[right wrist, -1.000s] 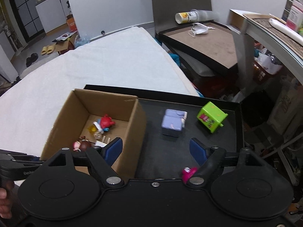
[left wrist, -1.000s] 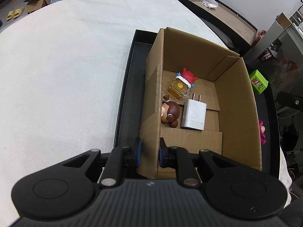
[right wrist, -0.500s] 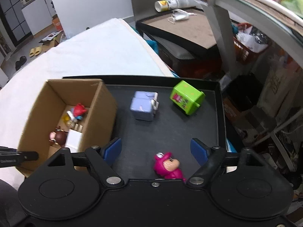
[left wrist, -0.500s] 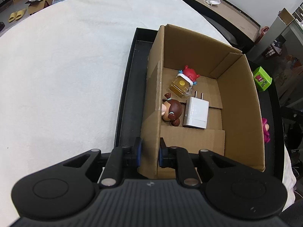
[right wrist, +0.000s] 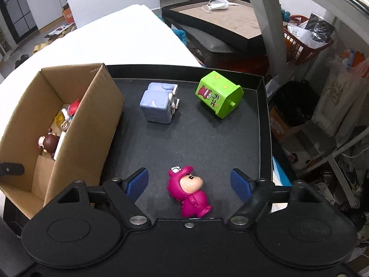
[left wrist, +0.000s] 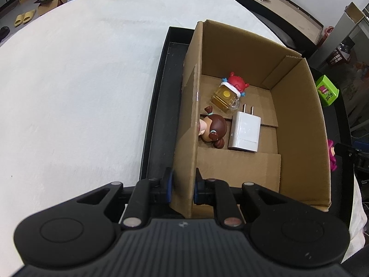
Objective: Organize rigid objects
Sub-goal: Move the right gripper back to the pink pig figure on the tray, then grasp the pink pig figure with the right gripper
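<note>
Four small things already lie in the cardboard box (left wrist: 297, 124) my left gripper (left wrist: 182, 185) pinches by its wall, while a pink figurine (right wrist: 190, 192) between my right gripper's (right wrist: 189, 182) spread fingers, a lilac block (right wrist: 159, 105) and a green block (right wrist: 218, 95) beyond them await on the tray (right wrist: 263, 124)

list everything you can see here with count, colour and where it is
cardboard box: 1, brown, on the tray's left part
tray: 1, black, on the white table
table: 1, white cover, under the tray
charger: 1, white, lying in the box
brown-haired figurine: 1, in the box beside the charger
red figurine: 1, at the box's far end
amber mug toy: 1, clear yellow, beside the red figurine
pink figurine: 1, on the tray between the right tool's fingers, untouched
lilac block toy: 1, tray, far side
green box toy: 1, tilted, tray's far right
left tool: 1, black, shut on the box wall
right tool: 1, black, blue pads, open
</note>
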### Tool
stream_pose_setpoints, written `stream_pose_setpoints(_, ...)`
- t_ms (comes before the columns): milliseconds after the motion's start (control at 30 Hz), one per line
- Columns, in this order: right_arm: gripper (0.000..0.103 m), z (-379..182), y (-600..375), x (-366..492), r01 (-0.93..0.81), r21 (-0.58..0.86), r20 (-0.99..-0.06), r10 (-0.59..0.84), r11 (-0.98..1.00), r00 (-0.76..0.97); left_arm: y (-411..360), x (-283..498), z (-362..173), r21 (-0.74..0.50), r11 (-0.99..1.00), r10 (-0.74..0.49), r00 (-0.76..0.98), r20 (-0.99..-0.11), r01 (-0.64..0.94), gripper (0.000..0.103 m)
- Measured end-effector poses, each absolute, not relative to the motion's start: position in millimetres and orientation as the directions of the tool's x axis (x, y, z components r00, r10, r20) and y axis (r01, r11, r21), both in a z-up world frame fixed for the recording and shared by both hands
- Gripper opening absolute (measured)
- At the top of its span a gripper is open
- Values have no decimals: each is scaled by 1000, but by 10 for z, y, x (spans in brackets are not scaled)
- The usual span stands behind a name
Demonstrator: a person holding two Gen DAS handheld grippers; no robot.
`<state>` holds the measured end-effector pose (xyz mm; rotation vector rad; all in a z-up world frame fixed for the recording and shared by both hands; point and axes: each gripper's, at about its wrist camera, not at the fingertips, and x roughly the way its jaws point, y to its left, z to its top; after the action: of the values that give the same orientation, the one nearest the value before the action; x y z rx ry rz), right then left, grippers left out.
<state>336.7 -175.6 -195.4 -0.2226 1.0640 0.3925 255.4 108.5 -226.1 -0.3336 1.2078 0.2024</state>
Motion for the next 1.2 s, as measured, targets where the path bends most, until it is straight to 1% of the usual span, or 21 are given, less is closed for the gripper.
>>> stream_pose_setpoints(167,76,-2071,-1734,3367,-440,-18,-892,185,898,413,1079,2561,-2276,-136,931,-15,340,-940,-337,16)
stream_pose_setpoints(267,76,-2158,-1710,3374,-443,-53,-903,146,895,404,1061,2571,-2282,-125,933,-6,335,-942,-337,16)
stream_pose_setpoints(367,74,-2212,-1689,3377,-452,-42,-911,151,891,383,1049,2584,-2289,-120,933,-1,332,-943,-339,16)
stream_pose_setpoints(500,74,-2261,-1667,3371,-457,-12,-924,164,890,345,1065,2580,-2304,-127,930,-5,333,-943,-345,16)
stream_pose_setpoints(700,73,-2347,-1553,3295,-509,-62,-930,136,858,342,1073,2572,-2317,-130,929,-8,333,-943,-346,16)
stream_pose_setpoints(733,72,-2357,-1549,3300,-508,-57,-932,137,860,336,1078,2573,-2316,-131,929,-9,333,-943,-347,16)
stream_pose_setpoints(833,57,-2406,-1533,3308,-511,-61,-939,124,857,321,1088,2571,-2316,-136,928,-13,334,-942,-347,16)
stream_pose_setpoints(867,43,-2433,-1533,3310,-512,-61,-943,118,857,310,1090,2567,-2317,-138,928,-15,335,-942,-347,16)
stream_pose_setpoints(900,35,-2453,-1541,3326,-510,-56,-947,117,858,301,1093,2564,-2318,-140,927,-16,336,-942,-347,16)
stream_pose_setpoints(1000,30,-2420,-1572,3333,-498,-44,-944,127,866,305,1103,2552,-2322,-147,926,-21,341,-940,-348,16)
stream_pose_setpoints(1200,30,-2279,-1617,3327,-471,-25,-933,149,882,328,1123,2545,-2320,-156,926,-31,344,-939,-343,16)
